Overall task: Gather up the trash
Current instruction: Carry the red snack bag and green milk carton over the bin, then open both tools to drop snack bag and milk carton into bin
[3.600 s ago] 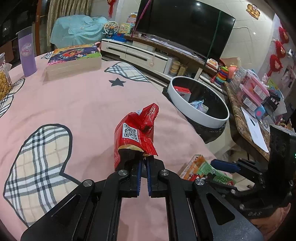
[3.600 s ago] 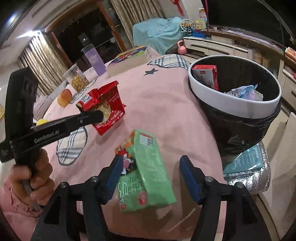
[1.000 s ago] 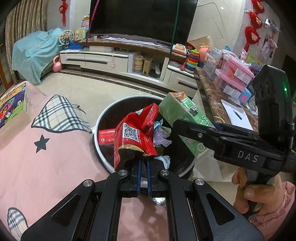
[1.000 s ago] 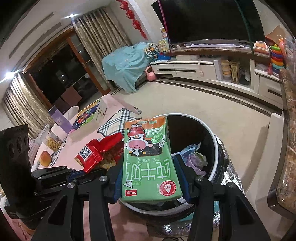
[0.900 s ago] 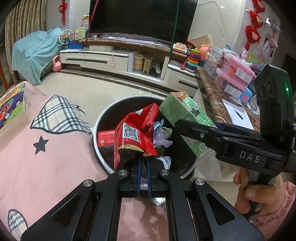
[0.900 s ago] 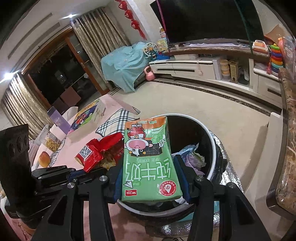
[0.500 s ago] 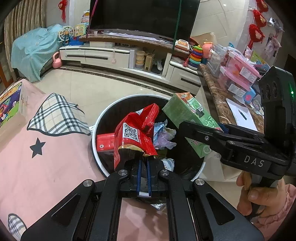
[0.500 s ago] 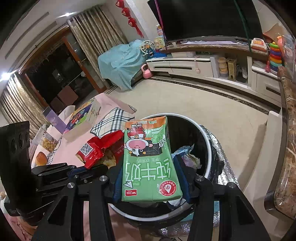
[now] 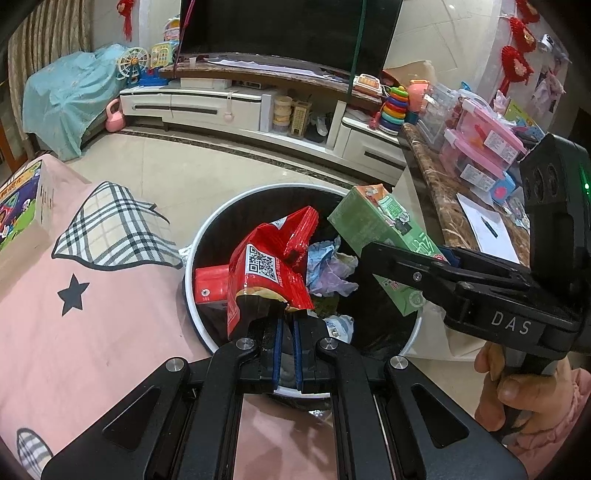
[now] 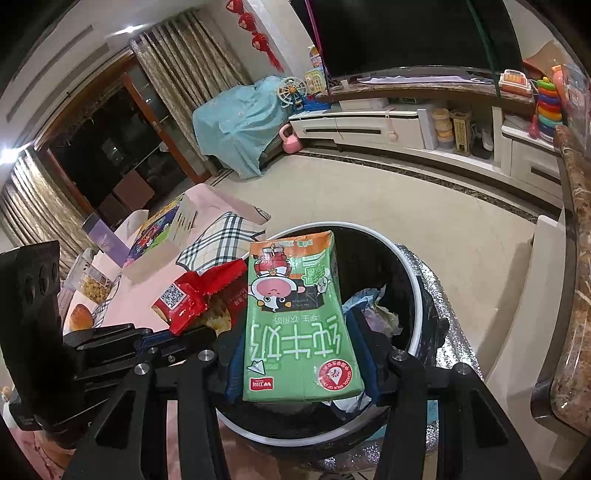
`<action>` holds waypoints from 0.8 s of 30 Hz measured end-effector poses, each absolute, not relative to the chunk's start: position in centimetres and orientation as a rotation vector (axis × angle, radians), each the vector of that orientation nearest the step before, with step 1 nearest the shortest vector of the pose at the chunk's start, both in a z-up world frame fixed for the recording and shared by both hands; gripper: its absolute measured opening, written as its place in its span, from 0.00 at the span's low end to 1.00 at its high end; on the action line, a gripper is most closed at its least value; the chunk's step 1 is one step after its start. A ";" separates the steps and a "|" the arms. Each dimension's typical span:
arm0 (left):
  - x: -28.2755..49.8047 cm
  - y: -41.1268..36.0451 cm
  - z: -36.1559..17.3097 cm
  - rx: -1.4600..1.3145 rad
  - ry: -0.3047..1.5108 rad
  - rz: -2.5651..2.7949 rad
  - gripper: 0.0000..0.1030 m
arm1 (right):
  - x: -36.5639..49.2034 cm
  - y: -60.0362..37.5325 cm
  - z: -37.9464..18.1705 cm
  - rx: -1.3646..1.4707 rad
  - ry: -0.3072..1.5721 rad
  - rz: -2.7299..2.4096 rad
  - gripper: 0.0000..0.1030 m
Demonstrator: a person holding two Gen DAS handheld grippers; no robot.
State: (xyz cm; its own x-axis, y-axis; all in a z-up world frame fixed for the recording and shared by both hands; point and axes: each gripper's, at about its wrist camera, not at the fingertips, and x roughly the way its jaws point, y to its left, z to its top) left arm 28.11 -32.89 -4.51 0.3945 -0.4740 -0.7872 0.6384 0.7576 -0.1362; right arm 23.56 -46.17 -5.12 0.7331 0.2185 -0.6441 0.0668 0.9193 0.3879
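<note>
place: home living room — television [image 9: 291,33] | toys [image 9: 393,107] | curtains [image 10: 173,59]

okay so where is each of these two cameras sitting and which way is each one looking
Left wrist: on the left gripper, looking down along its shut fingers at the red snack wrapper above the trash bin; a hand on the right gripper shows.
Right wrist: on the right gripper, looking down at the green milk carton it clamps.
Shared: bin, wrapper, carton, pink tablecloth.

"DAS" stands in white letters on the right claw [image 9: 448,264]; the red snack bag [image 9: 264,273] bears a QR code.
</note>
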 end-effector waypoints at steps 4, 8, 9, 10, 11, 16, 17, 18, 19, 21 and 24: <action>28.3 -32.9 -4.5 0.207 0.922 -0.706 0.04 | 23.7 -46.2 -5.2 0.403 0.751 0.083 0.49; 28.5 -32.9 -4.6 0.213 0.919 -0.712 0.05 | 24.0 -46.4 -5.4 0.422 0.764 0.092 0.50; 28.5 -32.9 -4.6 0.215 0.919 -0.713 0.07 | 24.1 -46.5 -5.5 0.427 0.766 0.092 0.51; 28.5 -32.9 -4.5 0.213 0.920 -0.715 0.09 | 24.1 -46.6 -5.5 0.432 0.766 0.091 0.51; 28.5 -32.8 -4.5 0.210 0.918 -0.714 0.17 | 24.1 -46.7 -5.5 0.435 0.767 0.087 0.51; 28.0 -31.8 -3.8 0.200 0.888 -0.704 0.33 | 23.5 -47.1 -5.0 0.447 0.752 0.083 0.52; 27.8 -31.5 -3.6 0.198 0.880 -0.700 0.35 | 23.3 -47.0 -4.9 0.446 0.748 0.080 0.52; 27.5 -31.0 -3.5 0.192 0.872 -0.692 0.40 | 22.9 -47.0 -4.8 0.449 0.744 0.074 0.52; 27.2 -30.3 -3.4 0.182 0.863 -0.687 0.42 | 22.7 -46.9 -4.7 0.455 0.738 0.072 0.52; 26.4 -29.0 -3.2 0.153 0.850 -0.681 0.48 | 21.7 -46.5 -4.5 0.468 0.723 0.065 0.53; 24.7 -26.3 -3.3 0.104 0.833 -0.663 0.52 | 20.0 -45.4 -4.2 0.467 0.696 0.052 0.66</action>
State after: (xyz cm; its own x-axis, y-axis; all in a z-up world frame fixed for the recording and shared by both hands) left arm 24.66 -26.29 -3.30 0.4851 -0.5041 -0.7145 0.5828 0.7956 -0.1656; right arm 20.03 -45.41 -4.17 0.7706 0.1990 -0.6054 0.1073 0.8959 0.4312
